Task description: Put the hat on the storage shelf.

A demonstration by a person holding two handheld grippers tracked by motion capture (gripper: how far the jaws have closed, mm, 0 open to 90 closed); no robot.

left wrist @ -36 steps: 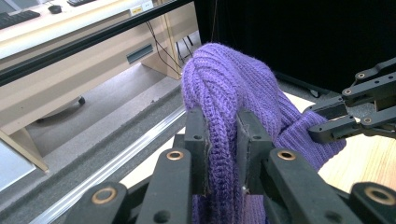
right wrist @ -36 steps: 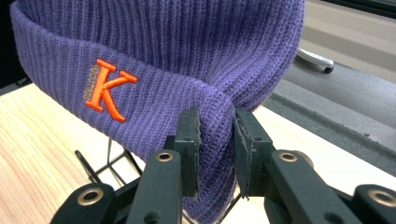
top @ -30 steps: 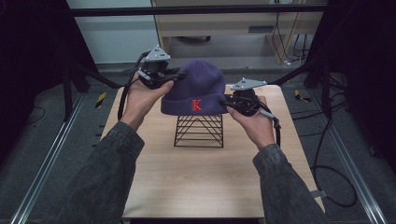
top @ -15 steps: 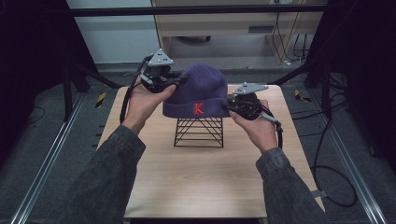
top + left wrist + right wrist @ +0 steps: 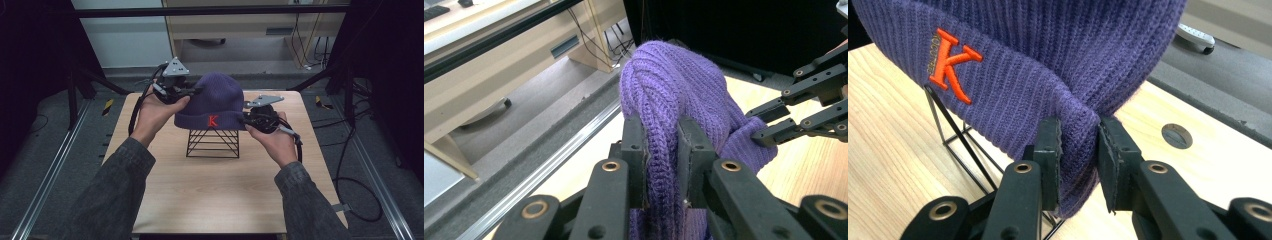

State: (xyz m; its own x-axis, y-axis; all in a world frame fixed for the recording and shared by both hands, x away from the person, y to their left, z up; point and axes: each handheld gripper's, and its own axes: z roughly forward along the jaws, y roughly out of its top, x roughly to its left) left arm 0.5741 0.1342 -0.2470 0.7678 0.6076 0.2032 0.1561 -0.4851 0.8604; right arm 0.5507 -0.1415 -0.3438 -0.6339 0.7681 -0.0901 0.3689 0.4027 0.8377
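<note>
The top of the black wire stand (image 5: 212, 143) is covered by the purple knit hat (image 5: 215, 100), so whether the hat rests on it cannot be told. In the left gripper view the hat's (image 5: 674, 100) lower part is cut off by the bottom edge, and its brim is hidden behind the jaws. In the right gripper view the crown is cut off by the top edge, and the small lettering beside the orange K (image 5: 950, 62) is too small to be read.
</note>
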